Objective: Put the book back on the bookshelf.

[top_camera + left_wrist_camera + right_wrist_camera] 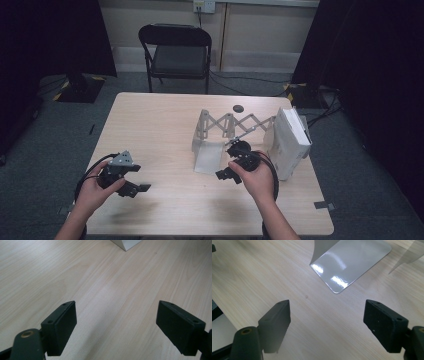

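A white metal scissor-type book rack (227, 127) stands right of the table's middle, its glossy flat end plate (207, 157) lying on the wood. A white book or box (287, 142) leans at the rack's right end. My right gripper (227, 161) sits just right of that plate, jaws open and nothing between them. In the right gripper view the plate (352, 262) lies a little beyond the open jaws (337, 327). My left gripper (139, 178) is held over the front left of the table, open and holding nothing. The left gripper view has bare wood between its jaws (127, 327) and a white corner (127, 243) far ahead.
The light wooden table (160, 125) has a small dark round spot (238, 108) near its far edge. A black folding chair (175, 50) stands behind the table. Dark curtains hang at both sides, and cables run on the floor at the right.
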Demonstrator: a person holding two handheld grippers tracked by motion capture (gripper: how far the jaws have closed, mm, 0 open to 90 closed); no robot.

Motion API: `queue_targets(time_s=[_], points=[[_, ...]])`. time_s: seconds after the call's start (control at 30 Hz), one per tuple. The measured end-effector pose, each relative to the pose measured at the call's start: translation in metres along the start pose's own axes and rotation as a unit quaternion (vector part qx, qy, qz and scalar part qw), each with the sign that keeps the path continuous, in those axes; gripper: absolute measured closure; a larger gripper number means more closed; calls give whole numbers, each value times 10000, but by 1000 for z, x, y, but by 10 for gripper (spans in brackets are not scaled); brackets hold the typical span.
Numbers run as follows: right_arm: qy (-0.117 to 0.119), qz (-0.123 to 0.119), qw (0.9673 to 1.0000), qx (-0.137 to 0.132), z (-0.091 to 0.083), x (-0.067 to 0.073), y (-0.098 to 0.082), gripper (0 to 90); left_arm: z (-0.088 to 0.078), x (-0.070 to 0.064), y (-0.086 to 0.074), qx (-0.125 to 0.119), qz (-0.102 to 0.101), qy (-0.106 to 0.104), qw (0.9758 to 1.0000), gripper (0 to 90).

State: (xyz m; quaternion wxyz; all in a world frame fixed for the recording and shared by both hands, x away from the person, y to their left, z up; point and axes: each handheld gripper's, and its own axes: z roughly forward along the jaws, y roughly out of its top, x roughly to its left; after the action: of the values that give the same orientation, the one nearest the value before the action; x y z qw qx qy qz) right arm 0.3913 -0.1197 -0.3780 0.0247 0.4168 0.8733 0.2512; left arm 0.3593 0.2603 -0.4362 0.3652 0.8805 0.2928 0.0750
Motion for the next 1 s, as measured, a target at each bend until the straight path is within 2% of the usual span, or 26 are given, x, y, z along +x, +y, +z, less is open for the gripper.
queue_targets(time_s=[0.13,0.37,1.0], points=[[47,17,10000,12,3,2,1,214,0,0,0,11,1,-4,10000,167],[83,-117,9999,26,11,7,4,210,-1,0,0,-15,-6,-9,10000,167],[193,-256,9995,77,33,18,10,209,1,-1,-1,45,-11,-29,10000,167]])
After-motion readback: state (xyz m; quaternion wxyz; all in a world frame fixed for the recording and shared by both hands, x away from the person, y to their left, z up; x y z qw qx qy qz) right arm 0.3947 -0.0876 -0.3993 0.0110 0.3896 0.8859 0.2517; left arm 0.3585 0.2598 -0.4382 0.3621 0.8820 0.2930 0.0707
